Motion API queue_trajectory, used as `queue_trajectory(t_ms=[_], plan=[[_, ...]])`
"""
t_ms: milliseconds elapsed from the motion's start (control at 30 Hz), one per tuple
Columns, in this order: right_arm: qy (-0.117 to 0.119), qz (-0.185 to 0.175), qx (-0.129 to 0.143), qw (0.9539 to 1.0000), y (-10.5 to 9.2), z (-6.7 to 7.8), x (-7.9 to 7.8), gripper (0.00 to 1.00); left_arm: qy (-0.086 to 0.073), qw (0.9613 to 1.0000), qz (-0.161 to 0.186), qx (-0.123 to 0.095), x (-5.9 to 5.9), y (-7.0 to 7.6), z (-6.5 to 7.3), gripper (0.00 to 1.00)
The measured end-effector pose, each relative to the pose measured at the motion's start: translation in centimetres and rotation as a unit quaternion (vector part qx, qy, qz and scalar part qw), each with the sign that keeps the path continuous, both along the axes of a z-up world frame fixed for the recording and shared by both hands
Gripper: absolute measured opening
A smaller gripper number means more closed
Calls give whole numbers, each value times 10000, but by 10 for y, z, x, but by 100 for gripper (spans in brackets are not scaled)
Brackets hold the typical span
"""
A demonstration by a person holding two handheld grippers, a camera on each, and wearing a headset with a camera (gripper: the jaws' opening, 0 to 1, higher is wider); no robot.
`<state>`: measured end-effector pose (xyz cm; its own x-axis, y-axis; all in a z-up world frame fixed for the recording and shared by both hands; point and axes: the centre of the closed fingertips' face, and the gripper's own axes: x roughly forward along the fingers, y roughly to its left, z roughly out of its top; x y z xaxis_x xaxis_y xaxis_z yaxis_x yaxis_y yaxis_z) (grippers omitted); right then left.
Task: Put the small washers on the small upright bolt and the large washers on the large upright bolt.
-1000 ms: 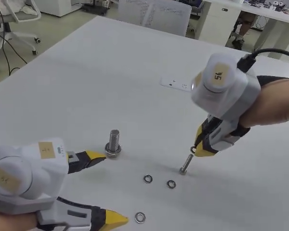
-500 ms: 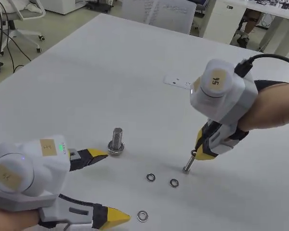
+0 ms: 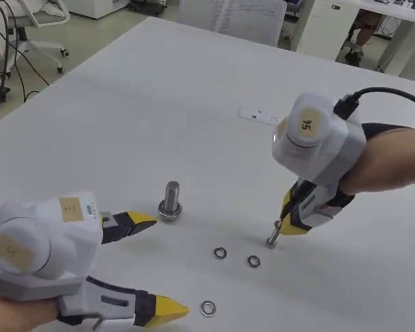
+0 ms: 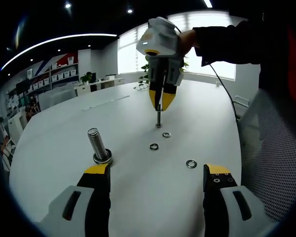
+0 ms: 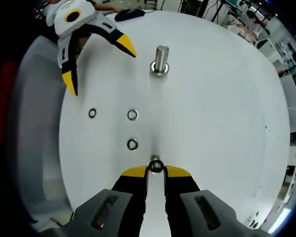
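The small upright bolt (image 3: 271,239) stands on the white table (image 3: 159,104). My right gripper (image 3: 284,225) is at its top, shut on a small washer (image 5: 156,167). The large upright bolt (image 3: 170,200) has a washer round its base. Two small washers (image 3: 220,253) (image 3: 254,261) lie between the bolts, and a bigger washer (image 3: 207,308) lies nearer me. My left gripper (image 3: 158,265) is low over the table, open and holding nothing, with one tip beside the large bolt (image 4: 96,144) and the other by the bigger washer (image 4: 191,163). The right gripper (image 4: 159,104) points straight down on the small bolt (image 4: 158,120).
A white card (image 3: 257,115) lies flat on the table behind the right gripper. Beyond the far table edge are an office chair (image 3: 28,21), floor cables and other desks. The table's left half is bare.
The head camera has shifted a little. My right gripper has stayed at the small bolt's top with the washer, dropping slightly. The left gripper has barely moved.
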<state>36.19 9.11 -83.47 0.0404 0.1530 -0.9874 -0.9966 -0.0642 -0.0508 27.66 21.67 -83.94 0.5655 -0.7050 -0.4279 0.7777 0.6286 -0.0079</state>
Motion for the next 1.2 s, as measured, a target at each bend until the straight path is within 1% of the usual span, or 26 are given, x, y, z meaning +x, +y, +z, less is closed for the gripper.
queue_trajectory(t_ms=[133, 267, 533, 733, 867, 1133, 1200], plan=[[33, -1, -15, 10000, 1, -6, -3, 14, 7, 10000, 12, -1, -1, 1, 0, 76], [55, -36, 25, 10000, 3, -14, -2, 14, 10, 10000, 28, 6, -1, 2, 0, 76], [128, -58, -37, 9999, 3, -29, -3, 14, 18, 10000, 59, 12, -1, 4, -1, 76], [154, -72, -58, 9998, 2, -36, -3, 14, 25, 10000, 66, 25, -1, 6, -2, 76], [147, -54, -107, 9998, 0, -39, -2, 14, 24, 10000, 83, 24, -1, 6, -2, 76], [134, -55, -88, 9999, 1, -40, -1, 14, 34, 10000, 81, 38, -1, 6, -2, 76], [133, -47, -97, 9999, 0, -41, -1, 16, 35, 10000, 72, 33, -1, 5, -2, 76]])
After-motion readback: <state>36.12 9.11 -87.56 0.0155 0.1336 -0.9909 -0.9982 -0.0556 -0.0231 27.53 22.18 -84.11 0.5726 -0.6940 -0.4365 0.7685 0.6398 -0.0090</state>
